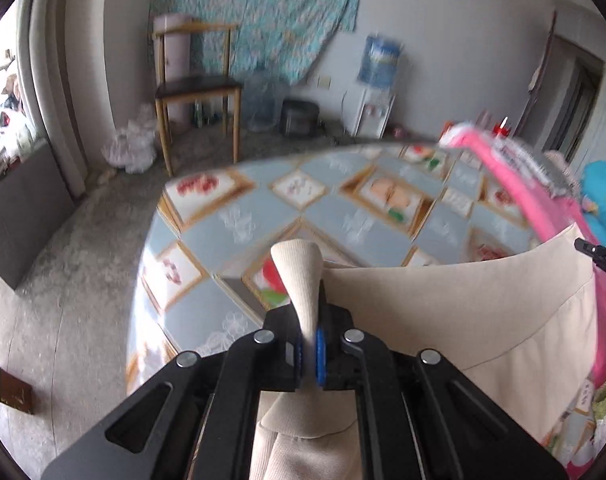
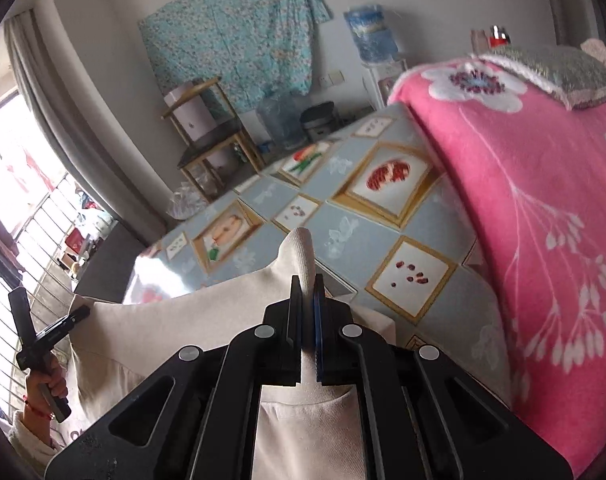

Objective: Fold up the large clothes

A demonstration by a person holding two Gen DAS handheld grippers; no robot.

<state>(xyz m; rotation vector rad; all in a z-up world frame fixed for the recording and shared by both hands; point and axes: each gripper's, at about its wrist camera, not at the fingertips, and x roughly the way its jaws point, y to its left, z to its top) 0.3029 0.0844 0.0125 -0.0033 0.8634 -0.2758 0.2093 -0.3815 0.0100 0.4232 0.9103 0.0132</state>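
Both grippers were clamped on the beige garment (image 1: 443, 304), one at each end of its upper edge: my left gripper (image 1: 310, 344) had a ribbed tuft of the cloth pinched between its blue pads and poking out past the fingertips, and my right gripper (image 2: 307, 320) had its jaws closed on another such tuft in the same way. From the right wrist view I could see my left hand (image 2: 49, 384) off to the side, gripping its tool, with the edge of the garment stretched between the two tools and sagging a little in the middle. The rest of the cloth hung down toward me, below and in front of the table (image 1: 231, 248) with its patterned blue-grey cover. I could not tell whether the lower part was touching the table's near edge. A pink floral blanket (image 2: 523, 208) lay heaped along the table's right side. I judged this to be the spreading step, with the garment lifted and held open and no fold yet made. The next move, as I read it, called for carrying both ends forward together, keeping the edge taut and level, and laying the cloth flat on the bare part of the cover, clear of the blanket, before releasing either grip.
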